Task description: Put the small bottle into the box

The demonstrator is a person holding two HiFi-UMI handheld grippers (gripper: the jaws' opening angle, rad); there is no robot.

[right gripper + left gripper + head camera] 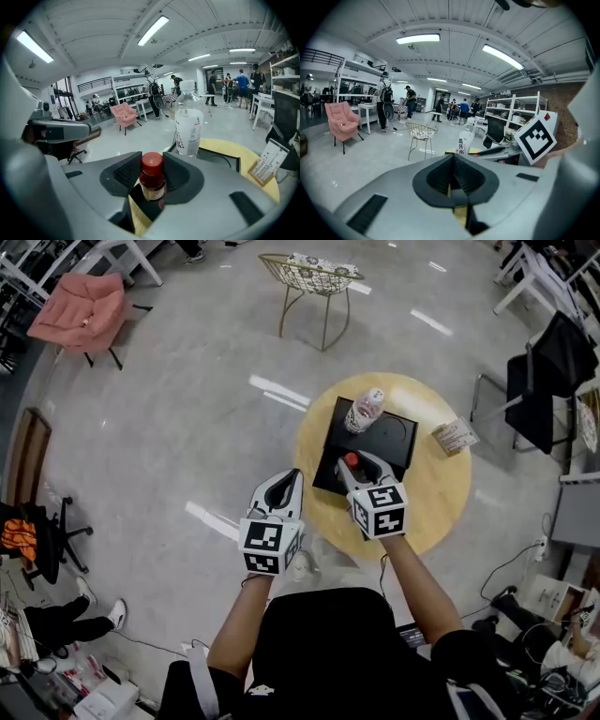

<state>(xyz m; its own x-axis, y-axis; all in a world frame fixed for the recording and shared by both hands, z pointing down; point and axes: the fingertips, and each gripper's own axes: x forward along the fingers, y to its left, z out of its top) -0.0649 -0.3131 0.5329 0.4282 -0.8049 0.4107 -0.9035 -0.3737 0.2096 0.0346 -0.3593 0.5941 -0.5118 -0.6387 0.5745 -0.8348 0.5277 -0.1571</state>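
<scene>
Workshop hall, glossy grey floor reflecting the ceiling lights; a round yellow wooden table is carrying a flat, square black box.

The right gripper is pinching the small bottle between its 2 dark ribbed pads at the box's near edge. The bottle is standing upright, its long axis vertical, its round red cap pointing up and a pale label wrapping its body. A taller clear plastic bottle is standing on the box beyond it. The left gripper is hanging off the table's left side, its jaws pressed together on nothing.

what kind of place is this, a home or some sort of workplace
Probably a big open workplace, a lab or workshop, not a home: ceiling strip lights, white metal shelving racks, a bare polished floor, and several people standing about.
</scene>
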